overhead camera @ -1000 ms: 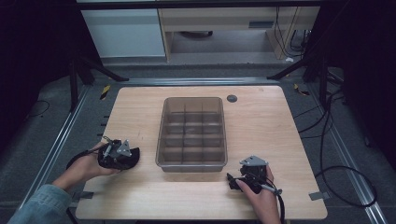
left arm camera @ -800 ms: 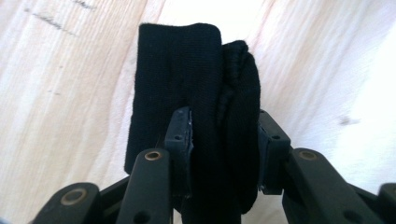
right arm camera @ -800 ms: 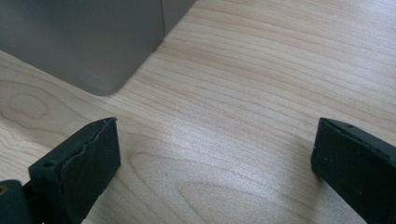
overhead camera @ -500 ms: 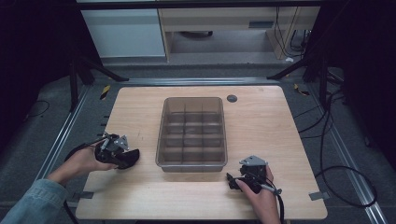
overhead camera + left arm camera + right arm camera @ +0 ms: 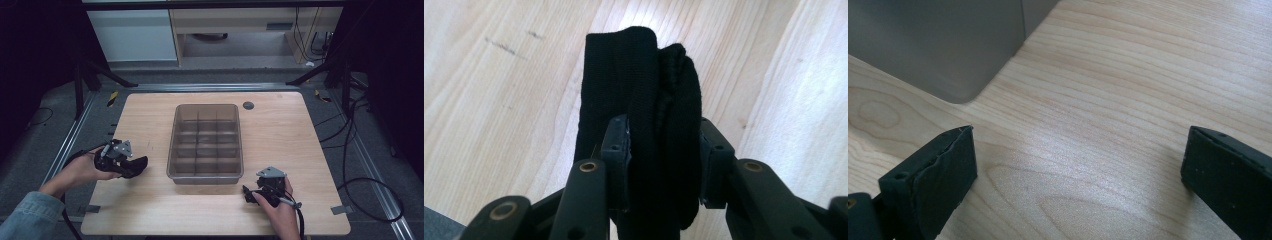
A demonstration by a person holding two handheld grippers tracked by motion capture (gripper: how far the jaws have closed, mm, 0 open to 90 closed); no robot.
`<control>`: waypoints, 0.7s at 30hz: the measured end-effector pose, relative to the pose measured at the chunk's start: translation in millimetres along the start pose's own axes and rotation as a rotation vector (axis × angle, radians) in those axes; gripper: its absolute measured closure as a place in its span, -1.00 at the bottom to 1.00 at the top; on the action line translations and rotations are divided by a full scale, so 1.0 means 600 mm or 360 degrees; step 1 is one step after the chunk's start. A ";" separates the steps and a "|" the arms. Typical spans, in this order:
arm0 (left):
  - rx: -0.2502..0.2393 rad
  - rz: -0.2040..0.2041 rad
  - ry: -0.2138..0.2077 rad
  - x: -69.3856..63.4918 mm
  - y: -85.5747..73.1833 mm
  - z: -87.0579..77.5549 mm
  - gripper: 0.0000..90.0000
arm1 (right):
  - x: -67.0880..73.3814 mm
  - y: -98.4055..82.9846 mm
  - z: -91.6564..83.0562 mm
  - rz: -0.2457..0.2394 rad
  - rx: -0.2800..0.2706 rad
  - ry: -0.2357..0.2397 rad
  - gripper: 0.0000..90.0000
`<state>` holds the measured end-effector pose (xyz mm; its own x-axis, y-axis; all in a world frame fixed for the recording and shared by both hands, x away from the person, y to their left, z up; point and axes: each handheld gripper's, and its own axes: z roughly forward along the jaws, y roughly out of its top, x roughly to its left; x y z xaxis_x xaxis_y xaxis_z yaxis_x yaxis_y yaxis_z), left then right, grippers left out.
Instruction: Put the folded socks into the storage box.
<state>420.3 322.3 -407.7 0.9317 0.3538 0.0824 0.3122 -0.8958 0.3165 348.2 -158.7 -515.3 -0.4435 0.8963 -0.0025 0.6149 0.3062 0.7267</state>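
A soft black cloth (image 5: 639, 130), knitted with fine ribs and folded into a thick roll, is squeezed between the two black jaws of the left gripper (image 5: 120, 159). The jaws have just been closing a little, and the cloth is pinched tight between the flat pads. In the high view, the cloth (image 5: 134, 167) is seen at the left side of the table, near the front, held just above the wood. The hard black left gripper has a grey three-cornered plate on top.

The right gripper (image 5: 252, 192) is kept low over the table near the front right. Its jaws are spread wide and nothing is held between them. Bare wood is seen between the blocky pads (image 5: 943, 175).

A grey see-through plastic tray (image 5: 206, 175) with round corners is placed in the middle of the table. It is split by thin walls into many small square boxes.

The table (image 5: 280, 130) is made of pale smooth wood with wavy grain lines. A small dark round spot (image 5: 248, 105) is seen near its far edge. A grey floor, black cables and white cupboards are seen around the table in a dim room.
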 end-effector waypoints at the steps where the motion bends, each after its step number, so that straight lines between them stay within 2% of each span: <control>1: -0.0003 0.0006 -0.0004 -0.002 0.002 -0.003 0.42 | 0.000 0.000 0.000 -0.0002 0.0000 -0.0002 -0.96; 6: -0.0016 0.0027 -0.0009 -0.007 0.014 -0.022 0.42 | 0.000 0.000 0.000 -0.0002 0.0001 -0.0002 -0.96; 10: -0.0006 0.0067 0.0006 -0.013 0.028 -0.037 0.42 | 0.000 0.000 0.000 0.0000 0.0000 0.0000 -0.96; 16: -0.0019 0.0111 0.0012 -0.016 0.056 -0.053 0.42 | 0.000 0.000 0.000 0.0000 0.0000 -0.0001 -0.96; 21: -0.0057 0.0142 0.0020 -0.018 0.085 -0.078 0.42 | 0.000 0.000 0.000 -0.0001 0.0000 0.0000 -0.96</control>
<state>417.4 285.0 -348.4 0.9531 0.2764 0.1236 0.2209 -0.9139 0.3406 348.4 -158.7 -515.3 -0.4436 0.8962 -0.0029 0.6148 0.3066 0.7267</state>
